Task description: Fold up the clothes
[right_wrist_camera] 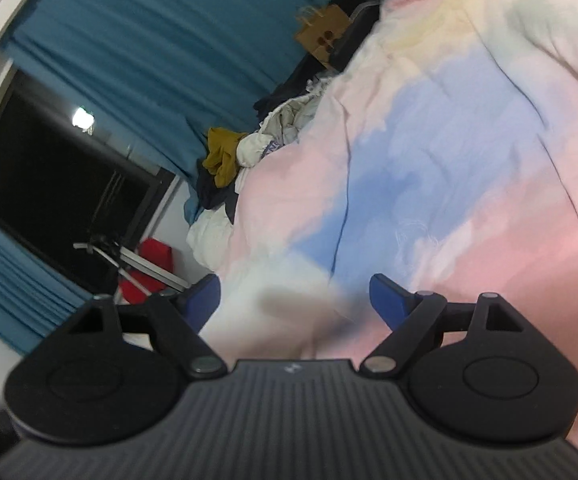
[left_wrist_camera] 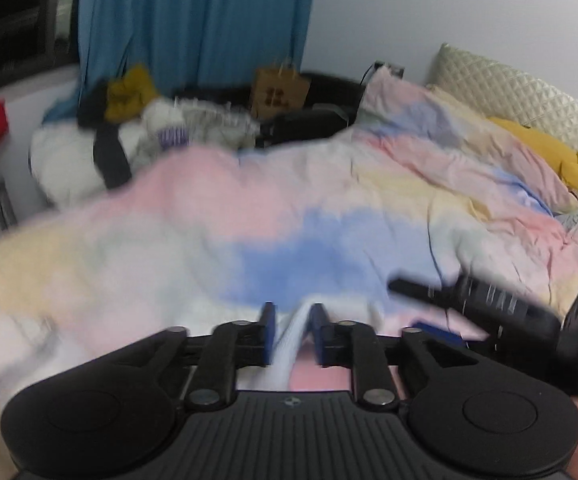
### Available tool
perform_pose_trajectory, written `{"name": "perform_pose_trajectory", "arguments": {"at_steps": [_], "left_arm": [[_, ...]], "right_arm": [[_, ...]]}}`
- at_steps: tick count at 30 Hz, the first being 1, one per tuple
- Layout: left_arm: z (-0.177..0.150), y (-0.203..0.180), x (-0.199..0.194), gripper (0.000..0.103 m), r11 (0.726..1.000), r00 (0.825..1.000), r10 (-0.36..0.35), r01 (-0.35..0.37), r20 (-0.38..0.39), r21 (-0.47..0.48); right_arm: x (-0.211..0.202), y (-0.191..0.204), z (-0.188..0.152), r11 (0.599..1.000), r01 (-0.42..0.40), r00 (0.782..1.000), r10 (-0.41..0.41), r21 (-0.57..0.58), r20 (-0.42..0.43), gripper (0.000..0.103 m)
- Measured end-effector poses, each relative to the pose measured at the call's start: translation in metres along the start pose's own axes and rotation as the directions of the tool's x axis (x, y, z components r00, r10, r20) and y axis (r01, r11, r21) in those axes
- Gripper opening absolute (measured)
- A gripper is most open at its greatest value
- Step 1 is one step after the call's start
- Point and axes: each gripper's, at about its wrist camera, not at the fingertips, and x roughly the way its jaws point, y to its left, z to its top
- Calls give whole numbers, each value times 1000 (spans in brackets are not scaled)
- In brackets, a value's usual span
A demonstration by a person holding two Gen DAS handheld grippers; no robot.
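Observation:
My left gripper (left_wrist_camera: 293, 326) hovers low over the pastel pink, blue and yellow duvet (left_wrist_camera: 217, 216). Its blue pads stand a narrow gap apart, and a white ridge of cloth (left_wrist_camera: 291, 344) runs between them; a sliver of pink shows beside the right pad. The view is blurred. My right gripper (right_wrist_camera: 295, 300) is wide open over the same duvet (right_wrist_camera: 429, 152), with nothing gripped. In the left wrist view it shows as a black body at the right, the right gripper (left_wrist_camera: 413, 308). A heap of white, mustard and dark clothes (left_wrist_camera: 129, 128) lies at the bed's far side, also the clothes heap (right_wrist_camera: 229, 152).
A brown paper bag (left_wrist_camera: 279, 92) stands behind the heap by the blue curtain (left_wrist_camera: 193, 16). A yellow plush toy (left_wrist_camera: 545, 152) lies against the quilted headboard (left_wrist_camera: 509, 88). A red object (right_wrist_camera: 153, 256) and a white stand sit on the floor under the dark window (right_wrist_camera: 49, 184).

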Motion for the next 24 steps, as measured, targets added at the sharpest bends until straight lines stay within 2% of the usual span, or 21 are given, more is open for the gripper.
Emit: {"name": "perform_pose_trajectory", "arguments": {"at_steps": [2, 4, 6, 9, 12, 15, 17, 20, 21, 22, 24], "left_arm": [[-22, 3, 4, 27, 999, 999, -9, 7, -39, -39], [-40, 13, 0, 37, 997, 998, -39, 35, -47, -76], [-60, 26, -21, 54, 993, 999, -42, 40, -19, -111], [-90, 43, -68, 55, 989, 1000, -23, 24, 15, -148], [-116, 58, -130, 58, 981, 997, 53, -41, 57, -187], [-139, 81, -182, 63, 958, 976, 155, -112, 150, -264], [-159, 102, -209, 67, 926, 953, 211, -124, 217, -356], [-193, 135, -231, 67, 866, 916, 272, -98, 296, -490], [-202, 145, -237, 67, 841, 906, 298, -100, 302, -532], [-209, 155, -243, 67, 815, 898, 324, -105, 297, -570], [-223, 176, -260, 69, 753, 873, 385, -110, 299, -648]], "right_arm": [[-1, -9, 1, 998, -6, 1000, 7, 57, -28, 84], [-1, -16, 0, 994, -3, 998, 10, 107, -63, 84], [0, -21, -4, 990, 11, 994, 5, 143, -110, 84], [0, -22, -11, 988, 26, 988, -2, 154, -155, 84], [4, -17, -21, 992, 72, 975, -49, 103, -217, 84], [9, -20, -28, 986, 142, 964, -118, 83, -237, 84], [16, -25, -32, 979, 183, 957, -156, 91, -243, 84], [25, -32, -39, 965, 244, 944, -212, 101, -252, 77], [30, -31, -39, 963, 252, 943, -222, 95, -248, 72], [37, -28, -39, 964, 253, 944, -227, 85, -240, 60], [51, -23, -40, 963, 260, 944, -239, 67, -227, 46]]}}
